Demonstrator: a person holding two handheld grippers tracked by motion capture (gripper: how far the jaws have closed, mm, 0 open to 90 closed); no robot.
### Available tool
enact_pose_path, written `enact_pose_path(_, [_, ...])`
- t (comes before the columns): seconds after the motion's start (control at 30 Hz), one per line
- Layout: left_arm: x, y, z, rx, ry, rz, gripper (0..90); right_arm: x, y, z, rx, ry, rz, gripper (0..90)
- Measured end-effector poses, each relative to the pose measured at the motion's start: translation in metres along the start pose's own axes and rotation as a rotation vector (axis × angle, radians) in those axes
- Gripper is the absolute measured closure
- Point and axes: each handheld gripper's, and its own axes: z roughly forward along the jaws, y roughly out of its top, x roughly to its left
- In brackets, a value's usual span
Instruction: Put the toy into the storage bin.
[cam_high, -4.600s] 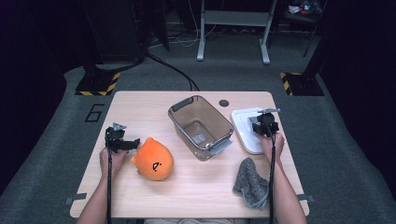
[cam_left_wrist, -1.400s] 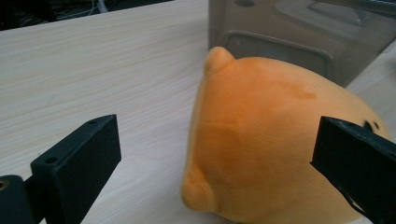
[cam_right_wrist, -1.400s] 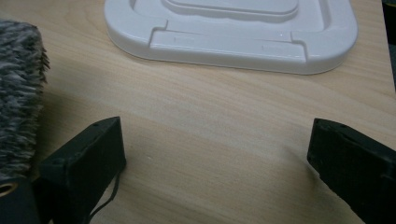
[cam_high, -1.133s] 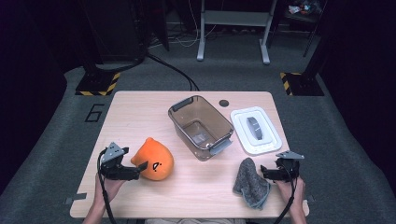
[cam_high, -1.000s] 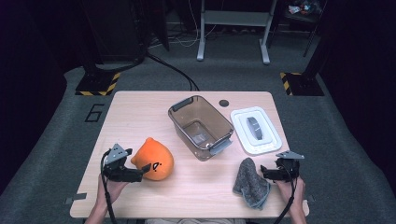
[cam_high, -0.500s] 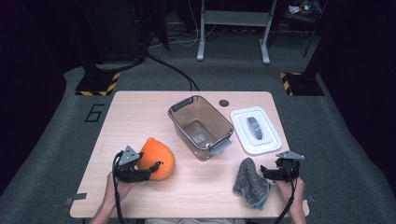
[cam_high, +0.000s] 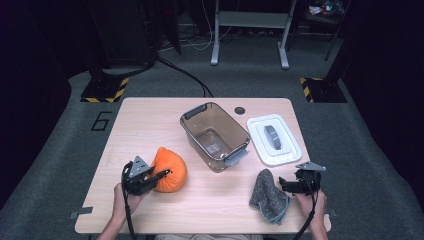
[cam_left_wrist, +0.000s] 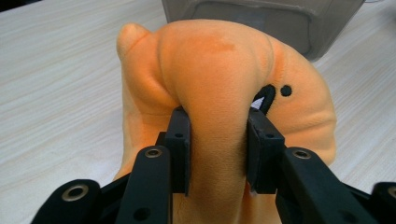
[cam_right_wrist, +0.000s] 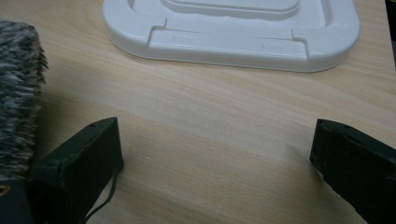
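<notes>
Left gripper (cam_high: 159, 176) low at the table's near-left, forearm coming up from the bottom edge; jaws just closed in and now pinch a fold of the orange plush toy (cam_left_wrist: 219, 84) (still resting on the table (cam_high: 150, 120), beside the clear bin (cam_high: 215, 135)). Right gripper (cam_high: 285, 186) level near the grey cloth (cam_high: 267, 195), jaws wide apart, nothing between.

My black jaws, orange plush toy (cam_left_wrist: 219, 70) with black stitched marks; grey speckled cloth (cam_high: 269, 195); white lid (cam_high: 274, 139); smoky see-through tub (cam_high: 216, 135); pale wood-grain worktop (cam_high: 150, 120).
</notes>
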Motion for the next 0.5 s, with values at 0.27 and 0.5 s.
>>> enact_pose_path(0.27, [0.001,0.004,-0.007,-0.03,-0.001,0.017,68.6,0.001,0.0,0.0,0.002,-0.002,0.0,1.5])
enact_pose_path(0.5, [0.012,0.011,-0.017,-0.058,0.024,0.011,68.6,0.0,0.0,0.0,0.001,-0.001,-0.007,1.5])
